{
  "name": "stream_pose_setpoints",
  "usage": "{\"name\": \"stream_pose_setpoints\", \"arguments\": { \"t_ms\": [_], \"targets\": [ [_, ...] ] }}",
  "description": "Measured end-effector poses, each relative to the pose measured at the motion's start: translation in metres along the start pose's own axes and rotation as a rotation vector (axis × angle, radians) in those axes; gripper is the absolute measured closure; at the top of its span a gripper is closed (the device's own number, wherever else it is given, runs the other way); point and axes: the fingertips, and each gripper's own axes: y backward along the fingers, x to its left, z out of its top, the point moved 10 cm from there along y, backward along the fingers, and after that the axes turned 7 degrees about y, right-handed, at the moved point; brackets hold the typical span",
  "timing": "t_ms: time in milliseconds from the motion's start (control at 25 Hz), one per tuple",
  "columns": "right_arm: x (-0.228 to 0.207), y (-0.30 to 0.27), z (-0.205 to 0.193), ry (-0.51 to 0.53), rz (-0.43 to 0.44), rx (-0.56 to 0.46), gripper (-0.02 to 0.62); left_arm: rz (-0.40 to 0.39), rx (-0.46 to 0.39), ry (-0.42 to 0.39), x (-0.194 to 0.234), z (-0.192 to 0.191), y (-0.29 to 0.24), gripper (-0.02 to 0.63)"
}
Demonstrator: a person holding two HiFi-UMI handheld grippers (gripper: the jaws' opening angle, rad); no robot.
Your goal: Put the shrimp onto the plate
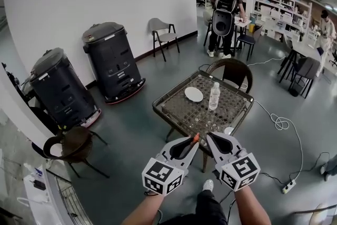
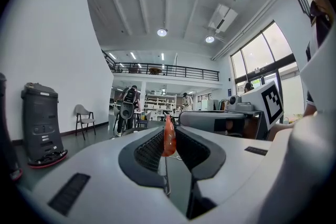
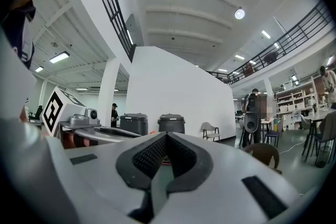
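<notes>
I hold both grippers out in front of me, side by side and level, well short of the table [image 1: 176,88]. My forearms come up from the bottom edge of the head view, which cuts them off. The left gripper [image 1: 190,143] angles to the right and the right gripper [image 1: 210,138] angles to the left, so their tips nearly meet over the floor.

The left gripper's jaws are closed down on the shrimp [image 2: 168,138]. It stands upright between the jaw tips, and its orange body rises above the ribbed pads. From the head camera only a small orange tip of it shows at the end of that gripper. The right gripper's jaws are pressed together tip to tip. A small reddish patch shows low behind them in the right gripper view, and I cannot tell what it is.

The plate [image 1: 194,94] lies on the table toward its far corner, apart from both grippers. A clear bottle [image 1: 214,96] stands upright just beside the plate, toward the right corner. A small white thing [image 1: 229,130] sits at the table's near right edge, too small to make out. A chair [image 1: 230,72] behind the table is partly hidden by it.
</notes>
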Motion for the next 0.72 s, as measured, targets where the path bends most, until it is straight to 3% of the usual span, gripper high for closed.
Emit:
{"name": "stream_pose_setpoints", "arguments": {
  "t_ms": [720],
  "targets": [
    [-0.165, -0.117, -0.043, -0.055, 0.112, 0.037, 0.591, 0.120, 0.064, 0.060, 0.090, 0.007, -0.163, 0.529]
  ]
}}
